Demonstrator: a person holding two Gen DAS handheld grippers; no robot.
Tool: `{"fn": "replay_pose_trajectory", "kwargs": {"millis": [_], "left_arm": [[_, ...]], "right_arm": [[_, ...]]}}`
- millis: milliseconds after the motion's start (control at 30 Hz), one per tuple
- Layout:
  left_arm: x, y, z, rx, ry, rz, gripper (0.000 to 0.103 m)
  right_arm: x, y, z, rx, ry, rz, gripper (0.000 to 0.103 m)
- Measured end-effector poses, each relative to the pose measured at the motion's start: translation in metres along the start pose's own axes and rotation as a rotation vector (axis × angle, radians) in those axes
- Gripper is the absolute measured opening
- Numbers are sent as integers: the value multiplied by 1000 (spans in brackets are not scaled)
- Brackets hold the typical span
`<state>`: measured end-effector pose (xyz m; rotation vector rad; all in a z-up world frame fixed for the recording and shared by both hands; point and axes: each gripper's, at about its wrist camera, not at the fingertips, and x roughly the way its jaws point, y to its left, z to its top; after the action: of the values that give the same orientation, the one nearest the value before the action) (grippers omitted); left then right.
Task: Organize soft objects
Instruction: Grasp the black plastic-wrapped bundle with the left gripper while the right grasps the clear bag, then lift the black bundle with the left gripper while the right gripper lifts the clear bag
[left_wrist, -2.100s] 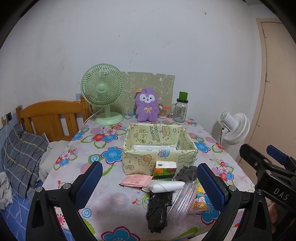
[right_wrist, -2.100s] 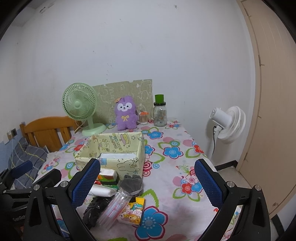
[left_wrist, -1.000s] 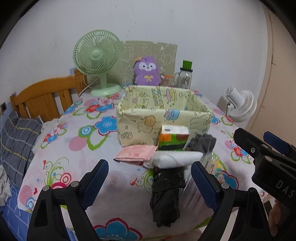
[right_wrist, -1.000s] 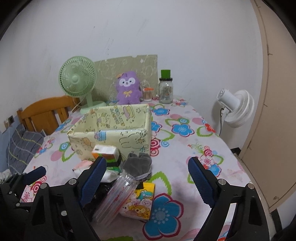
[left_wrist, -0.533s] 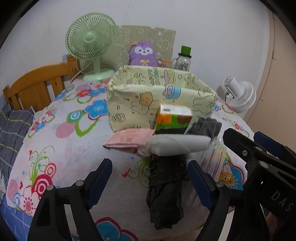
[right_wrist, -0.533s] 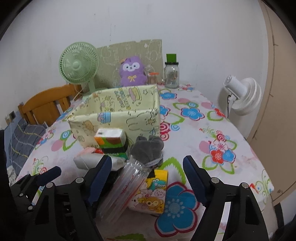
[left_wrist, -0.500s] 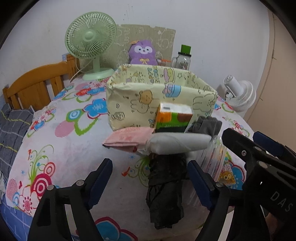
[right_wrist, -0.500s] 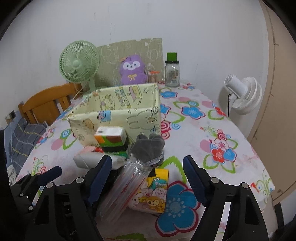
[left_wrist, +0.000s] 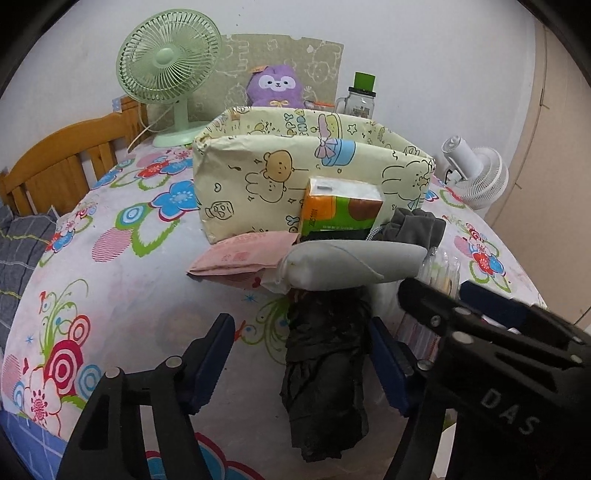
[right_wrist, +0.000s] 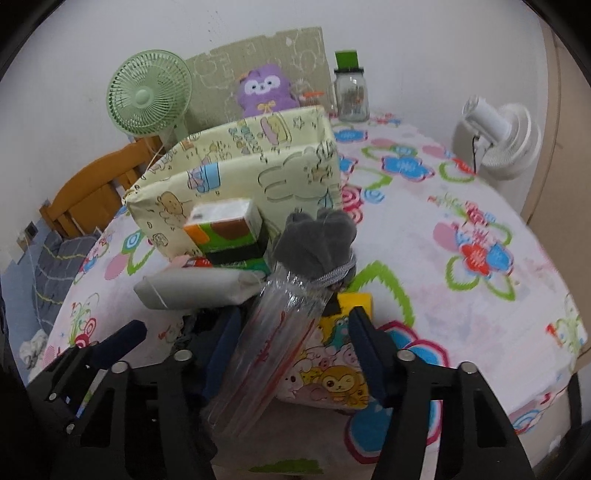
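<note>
A small heap of soft items sits near the front edge of a table covered with a bright flowered cloth (left_wrist: 122, 302). At its front lies a crumpled black cloth bundle (left_wrist: 325, 373), and across its far end rests a grey-white rolled pouch (left_wrist: 351, 264), with a flat pink packet (left_wrist: 240, 256) touching the pouch's left end. Just beyond stands an orange and green tissue pack (left_wrist: 341, 210), beside a bunched grey sock or glove (right_wrist: 317, 236). A clear plastic sleeve (right_wrist: 273, 343) leans over a yellow cartoon-printed pack (right_wrist: 332, 373). Behind the heap stands an open, pale yellow fabric box with cartoon animals (left_wrist: 258, 177). The left gripper (left_wrist: 301, 362) straddles the black bundle, its blue-padded jaws closing but not pressing on it. The right gripper (right_wrist: 291, 350) has the plastic sleeve between its closing jaws, pads apart from it. At the table's far end stand a green desk fan (left_wrist: 168, 70), a purple plush toy (left_wrist: 275, 86) and a glass jar with a green lid (left_wrist: 360, 99). A white fan (right_wrist: 498, 138) stands off the table's right side.
</note>
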<state>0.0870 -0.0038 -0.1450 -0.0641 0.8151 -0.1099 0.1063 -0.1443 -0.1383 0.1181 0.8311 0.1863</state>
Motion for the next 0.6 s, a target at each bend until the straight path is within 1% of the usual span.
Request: {"fn": "replay_pose_trajectory", "kwargs": {"millis": [100,167,233,300,333,400,467,600], "left_arm": [[3,-2,-1,5,5,-7,69],[4,-4,-1,11,7,-19,63],[6,-6,0,16,11,-26,60],[8,-8,-1,19,16,-34,55],[8,-8,-1,17,18,-39,47],[10,-9,-1,13,25,-49,44],[9,-11,-1,23,20,-44,41],[6,-12,1,26,11,-42,39]], "right_arm": [[4,1,0,6,13,9,60],[4,3,0,3,16,15,53],[7,4,0,5,23,29,46],[9,4,0,10,29,40,43],[9,5,0,9,30,42,42],[10,5,0,9,26,42,38],[9,5,1,15,21,46,36],[3,5,5,12,-7,39,29]]}}
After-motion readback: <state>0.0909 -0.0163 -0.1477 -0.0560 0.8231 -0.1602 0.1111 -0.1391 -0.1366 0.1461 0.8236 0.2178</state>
